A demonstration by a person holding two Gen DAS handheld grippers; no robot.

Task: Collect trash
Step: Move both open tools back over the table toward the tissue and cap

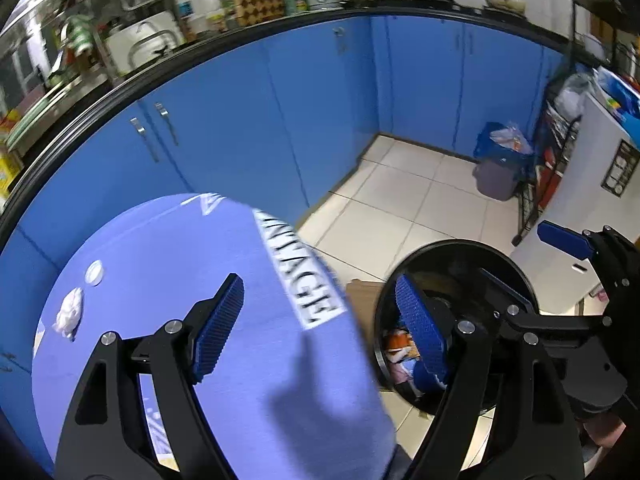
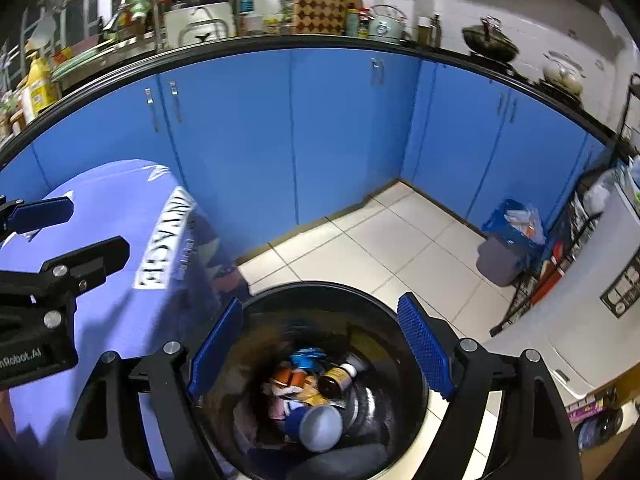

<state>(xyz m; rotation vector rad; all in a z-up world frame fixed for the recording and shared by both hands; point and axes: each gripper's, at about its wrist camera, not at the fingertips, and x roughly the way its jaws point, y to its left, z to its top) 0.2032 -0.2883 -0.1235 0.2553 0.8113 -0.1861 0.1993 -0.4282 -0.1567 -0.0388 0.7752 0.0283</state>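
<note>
— Black, round and open-topped, that trash bin (image 2: 336,380) stands on the pale tiled floor (image 2: 372,248) right beside the counter (image 2: 100,240) with the lilac-blue printed cloth. See what's in it?

— A brown glass bottle (image 2: 334,380), an upturned grey-blue cup (image 2: 322,428), and some orange and blue wrappers (image 2: 296,376) heaped at the bottom.

— And the right gripper (image 2: 320,356)?

— Hovering over the bin's mouth, blue ribbed pads spread wide with nothing between them.

— The left gripper (image 1: 320,328)?

— Also spread and holding nothing. One pad hangs over the cloth, the other over the bin's rim (image 1: 452,246).

— Anything left on the counter?

— A crumpled white paper wad (image 1: 70,314) and a small white round lid (image 1: 94,273), lying close together near the far left edge of the cloth, well apart from both grippers.

— What's behind them?

— Blue cabinet doors (image 1: 248,120) under a black-edged worktop crowded with kitchenware. In the far corner stands a grey bin with a blue liner (image 1: 500,164), next to a black wire rack (image 1: 548,160).
</note>
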